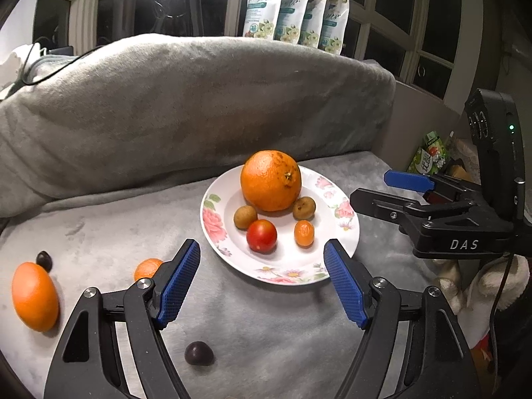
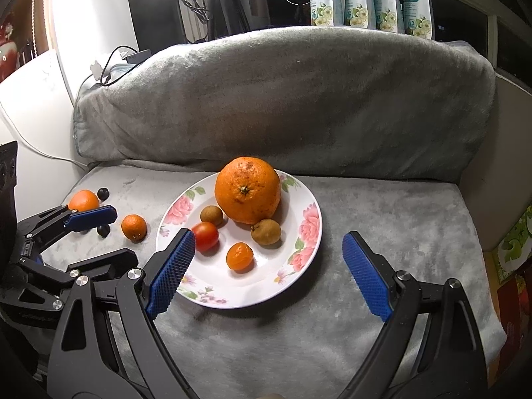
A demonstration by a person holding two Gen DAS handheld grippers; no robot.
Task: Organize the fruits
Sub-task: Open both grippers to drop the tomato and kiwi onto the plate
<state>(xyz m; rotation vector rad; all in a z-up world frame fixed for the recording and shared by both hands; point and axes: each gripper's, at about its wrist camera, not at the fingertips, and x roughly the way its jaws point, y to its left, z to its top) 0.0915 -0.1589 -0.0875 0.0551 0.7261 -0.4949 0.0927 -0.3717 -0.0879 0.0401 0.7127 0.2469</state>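
A white floral plate (image 1: 345, 232) (image 2: 306, 232) on the grey sofa seat holds a large orange (image 1: 271, 181) (image 2: 247, 190), a cherry tomato (image 1: 261, 235) (image 2: 205, 236), a kumquat (image 1: 304, 232) (image 2: 240, 256) and two brown longans (image 1: 245, 216) (image 1: 304, 208). Left of the plate lie an orange (image 1: 35, 296) (image 2: 83, 200), a small mandarin (image 1: 148, 268) (image 2: 133, 227) and two dark fruits (image 1: 199, 353) (image 1: 44, 260). My left gripper (image 1: 262, 279) is open and empty at the plate's near rim. My right gripper (image 2: 267, 272) is open and empty over the plate's near edge.
A grey blanket-covered backrest (image 1: 186, 106) rises behind the plate. Several white refill pouches (image 1: 296, 10) stand on the sill behind it. The right gripper's body (image 1: 465, 212) is to the right of the plate. Cables (image 2: 113, 63) lie at the far left.
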